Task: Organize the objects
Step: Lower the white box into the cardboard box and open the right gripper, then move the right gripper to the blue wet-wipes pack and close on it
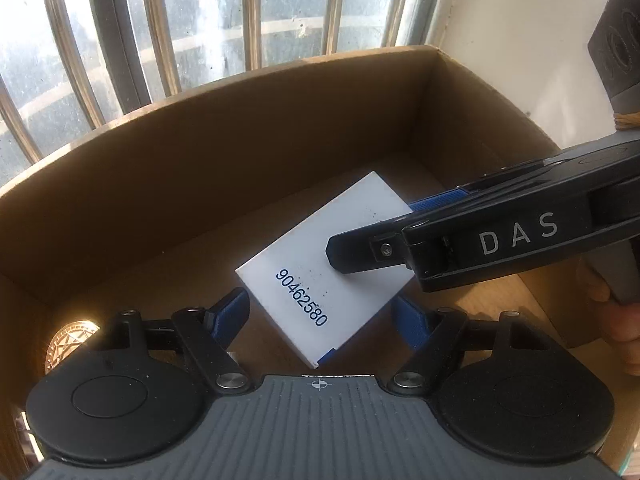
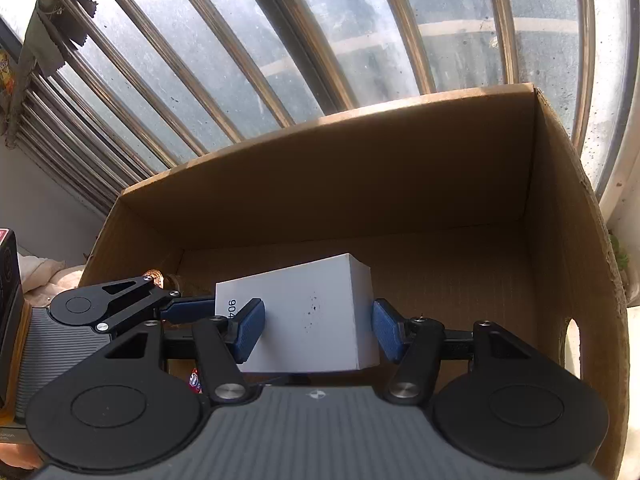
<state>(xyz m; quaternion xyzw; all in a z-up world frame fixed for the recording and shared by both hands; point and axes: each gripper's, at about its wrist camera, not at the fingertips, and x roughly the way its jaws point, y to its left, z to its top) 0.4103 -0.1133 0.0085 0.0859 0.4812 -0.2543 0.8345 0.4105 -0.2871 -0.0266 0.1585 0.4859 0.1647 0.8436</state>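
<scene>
While the right tool [image 2: 318,330] clamps it, the white box's [image 2: 316,312] number is half hidden.

Bright daylight pours through the barred, dirty glass window [image 1: 224,20] at the top of both frames. The brown cardboard box [image 2: 360,184] interior lies in shadow. Fisheye distortion bends the bars, and frame corners darken.
</scene>
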